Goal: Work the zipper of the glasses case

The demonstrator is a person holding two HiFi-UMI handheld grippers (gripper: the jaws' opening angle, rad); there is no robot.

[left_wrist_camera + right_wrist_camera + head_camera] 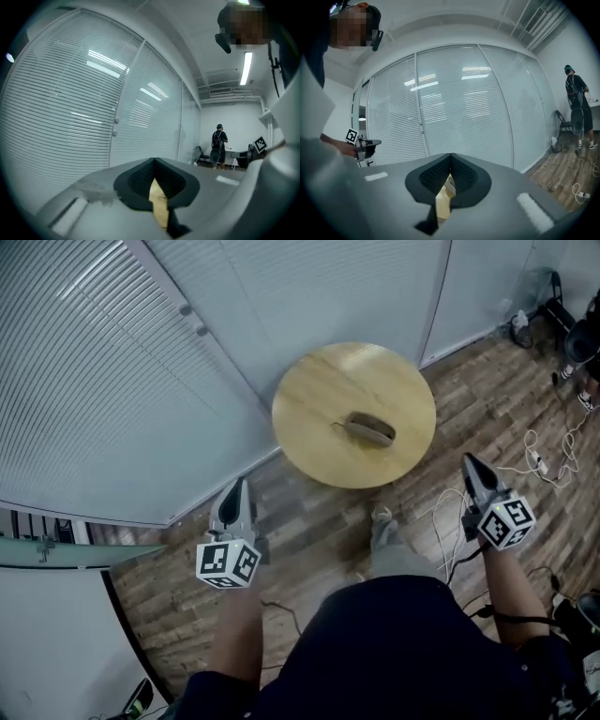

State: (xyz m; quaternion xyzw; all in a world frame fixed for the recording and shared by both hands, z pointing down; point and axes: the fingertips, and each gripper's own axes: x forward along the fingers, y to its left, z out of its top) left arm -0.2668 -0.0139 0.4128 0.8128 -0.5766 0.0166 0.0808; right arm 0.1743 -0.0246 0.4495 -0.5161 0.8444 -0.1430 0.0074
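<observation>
**Both grippers shut and short of the table — the case lies out of reach**

The glasses case lies loose near the middle of the round table, with nothing pinning it. We judge the main risk to be that the closed jaws would shove the case across the smooth top instead of taking the zipper. A thin tab shows at its left end, too small for us to call it the pull. Loose cables trail on the floor to the right of the table, and they could snag a foot.

The left gripper is on the near left of the table and the right gripper on the near right — both well apart from it. Each has its jaws pressed together on nothing. We hold them low before the body, pointing forward, roughly level.
</observation>
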